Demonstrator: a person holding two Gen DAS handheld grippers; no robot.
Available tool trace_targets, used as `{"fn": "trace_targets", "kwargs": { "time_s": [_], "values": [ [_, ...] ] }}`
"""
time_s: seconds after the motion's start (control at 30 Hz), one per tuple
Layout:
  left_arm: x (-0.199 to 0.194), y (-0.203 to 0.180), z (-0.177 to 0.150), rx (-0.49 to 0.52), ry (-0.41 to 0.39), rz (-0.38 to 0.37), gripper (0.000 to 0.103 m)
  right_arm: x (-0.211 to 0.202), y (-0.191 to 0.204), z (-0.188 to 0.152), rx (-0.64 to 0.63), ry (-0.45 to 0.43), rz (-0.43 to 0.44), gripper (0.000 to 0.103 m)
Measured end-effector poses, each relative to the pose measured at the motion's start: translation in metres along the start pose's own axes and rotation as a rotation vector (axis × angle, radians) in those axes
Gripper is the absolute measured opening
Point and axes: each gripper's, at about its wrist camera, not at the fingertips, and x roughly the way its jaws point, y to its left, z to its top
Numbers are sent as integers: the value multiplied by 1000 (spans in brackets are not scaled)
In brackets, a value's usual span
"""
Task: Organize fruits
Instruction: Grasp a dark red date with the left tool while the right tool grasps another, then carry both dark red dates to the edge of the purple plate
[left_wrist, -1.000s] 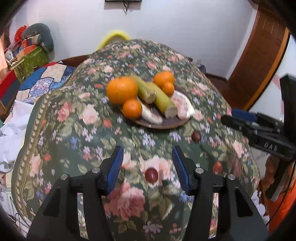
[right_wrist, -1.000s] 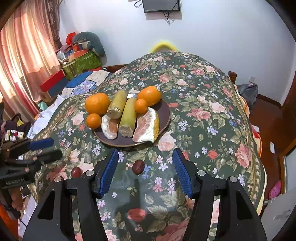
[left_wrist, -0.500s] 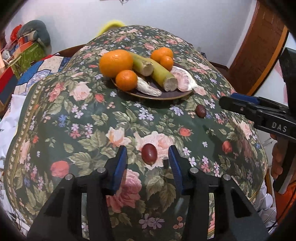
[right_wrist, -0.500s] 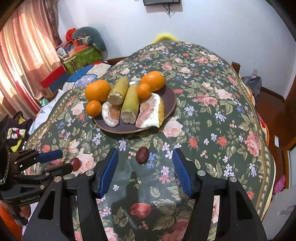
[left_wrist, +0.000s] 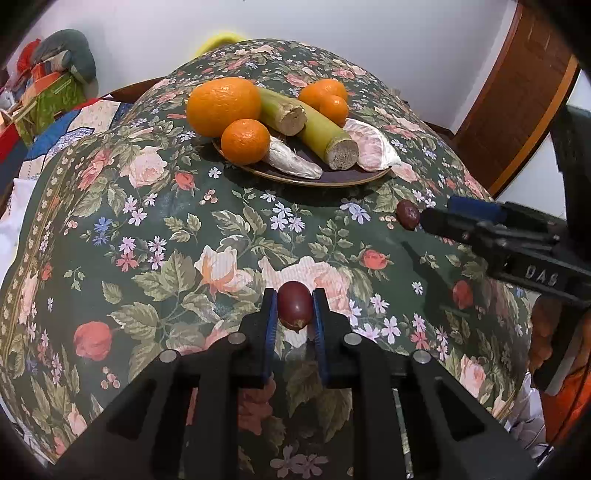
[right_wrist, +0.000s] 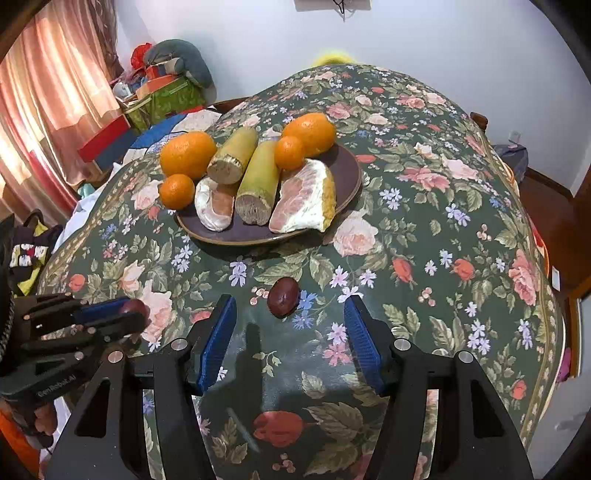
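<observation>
I am at the pick-up step: two small dark-red fruits lie loose on the floral surface (left_wrist: 155, 236), and both belong with the oranges, cane pieces and pomelo segments on the brown plate (right_wrist: 347, 173).

My left fingers (left_wrist: 294, 314) have just been closing, and now their blue pads press both sides of the nearer red fruit (left_wrist: 294, 304), which sits low in the left view at about 6 o'clock from the plate (left_wrist: 332, 180). It looks as if it rests on the cloth yet.

My right fingers (right_wrist: 290, 326) stand roughly half open and touch nothing; the other red fruit (right_wrist: 282, 291) lies just ahead of their tips, at 6 o'clock from the plate.

Next, I judge, the left hand must lift gently, since the fruit is small and round and could slip, while the right moves forward around its fruit before closing.
</observation>
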Motion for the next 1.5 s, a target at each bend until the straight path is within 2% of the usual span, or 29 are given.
{"fn": "trace_targets", "kwargs": {
  "time_s": [0.13, 0.37, 0.53, 0.67, 0.87, 0.93, 1.17, 1.5],
  "values": [
    [-2, 1, 2, 6, -3, 5, 18, 5, 2, -2, -9, 12, -2, 57],
    [-20, 8, 19, -9, -70, 9, 18, 10, 6, 0, -25, 16, -7, 57],
    [-26, 11, 26, -9, -101, 18, 18, 18, 7, 3, -31, 30, -3, 46],
    [-24, 12, 29, -9, -107, 19, 18, 24, 9, 6, -40, 29, -7, 46],
    [-18, 11, 30, -11, -95, 11, 18, 27, 8, 5, -41, 23, -23, 30],
    [-16, 11, 30, -10, -92, 11, 18, 26, 7, 5, -40, 25, -18, 18],
    [-15, 6, 33, -7, -96, -3, 18, 19, 6, 6, -26, 14, 7, 17],
    [-14, 3, 53, -17, -129, -19, 18, 5, 4, 20, -18, -52, 40, 17]
  ]
}}
